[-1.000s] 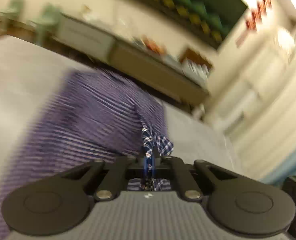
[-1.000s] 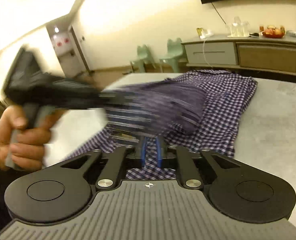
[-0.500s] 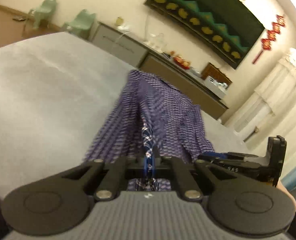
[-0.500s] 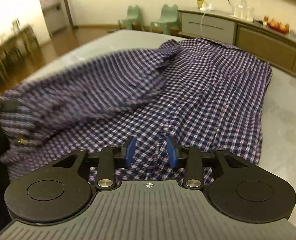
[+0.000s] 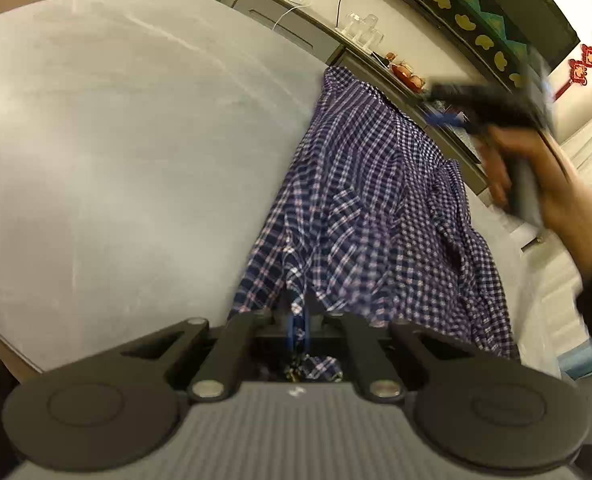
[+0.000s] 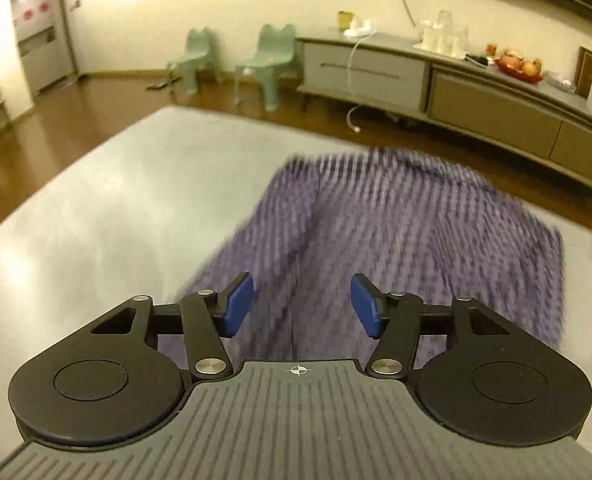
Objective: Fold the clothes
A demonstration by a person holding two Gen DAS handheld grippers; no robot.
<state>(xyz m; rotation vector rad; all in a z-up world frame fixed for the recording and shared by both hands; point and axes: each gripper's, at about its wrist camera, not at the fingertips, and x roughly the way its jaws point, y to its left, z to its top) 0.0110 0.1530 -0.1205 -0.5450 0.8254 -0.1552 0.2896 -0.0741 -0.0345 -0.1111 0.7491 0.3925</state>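
A purple-and-white checked shirt (image 5: 376, 208) lies in loose folds on the grey table (image 5: 115, 140). My left gripper (image 5: 298, 322) is shut on a bunched edge of the shirt at its near end. In the left wrist view my right gripper (image 5: 446, 118) is up over the shirt's far right part, held by a hand (image 5: 552, 184), blurred. The right wrist view has the shirt (image 6: 416, 232) blurred below my right gripper (image 6: 302, 308). Its jaws are opening, the blue pads (image 6: 237, 308) stand well apart, and nothing is pinched between them.
A long grey sideboard (image 6: 456, 92) with glasses and a fruit bowl (image 6: 518, 68) runs along the far wall. Two green chairs (image 6: 263, 64) stand on the wooden floor beyond the table's far edge. Bare table surface (image 6: 107, 208) spreads left of the shirt.
My right gripper let go of the shirt, opened wide and swung away to the right. The left gripper, still shut on the cloth, came down toward the table and the shirt settled flatter.
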